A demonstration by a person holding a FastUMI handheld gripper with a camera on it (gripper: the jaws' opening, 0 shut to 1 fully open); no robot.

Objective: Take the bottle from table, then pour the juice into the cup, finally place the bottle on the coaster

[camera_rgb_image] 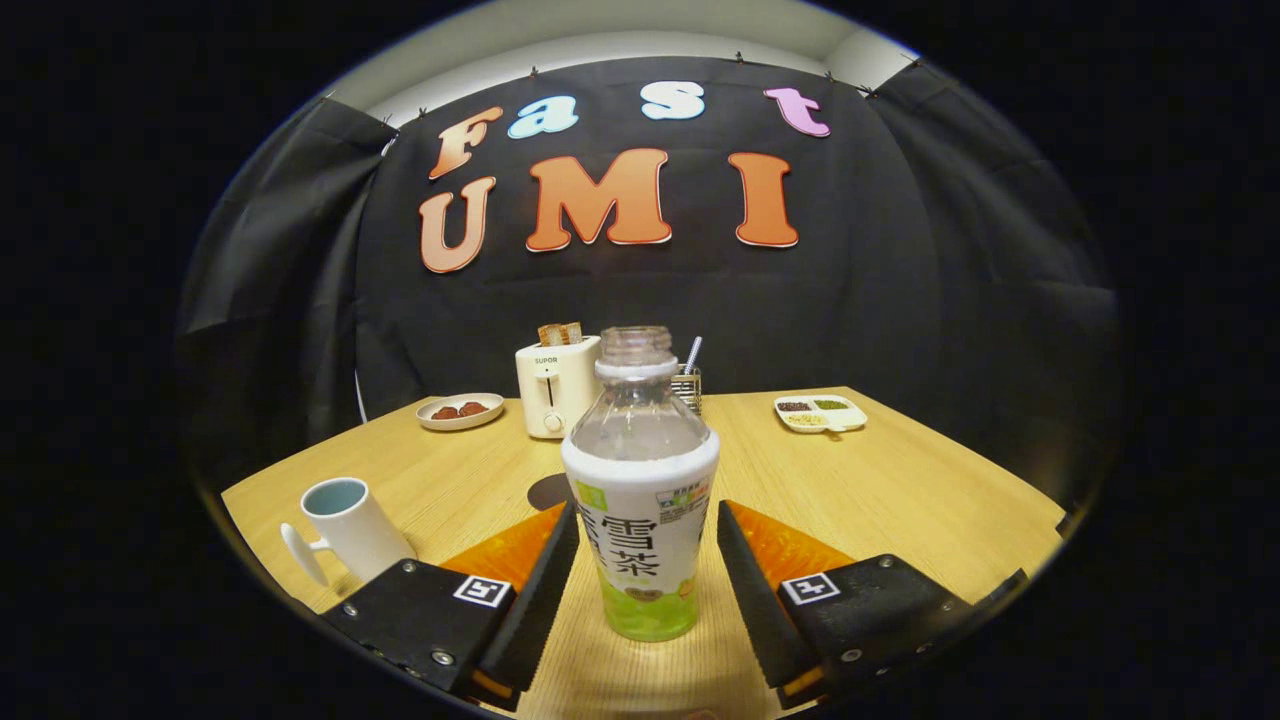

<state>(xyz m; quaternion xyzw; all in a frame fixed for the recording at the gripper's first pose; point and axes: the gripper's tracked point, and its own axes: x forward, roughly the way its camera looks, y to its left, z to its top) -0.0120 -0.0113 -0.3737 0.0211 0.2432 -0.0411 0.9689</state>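
Observation:
A clear plastic bottle (642, 480) with a white and green label stands upright on the wooden table (900, 490), its cap off. It sits between the fingers of my gripper (646, 508), which is open; the fingertips lie close beside the label, and I cannot tell if they touch it. A white cup (345, 525) with its handle turned away from the bottle stands just beyond the left finger (545, 580). A dark round coaster (548, 490) lies on the table behind the bottle, partly hidden by it and by the left finger.
At the table's back stand a cream toaster (555, 385) holding toast, a plate (460, 411) of reddish food, a wire utensil holder (688, 385) and a white divided dish (820, 412). The booth's black cloth wall hangs right behind them.

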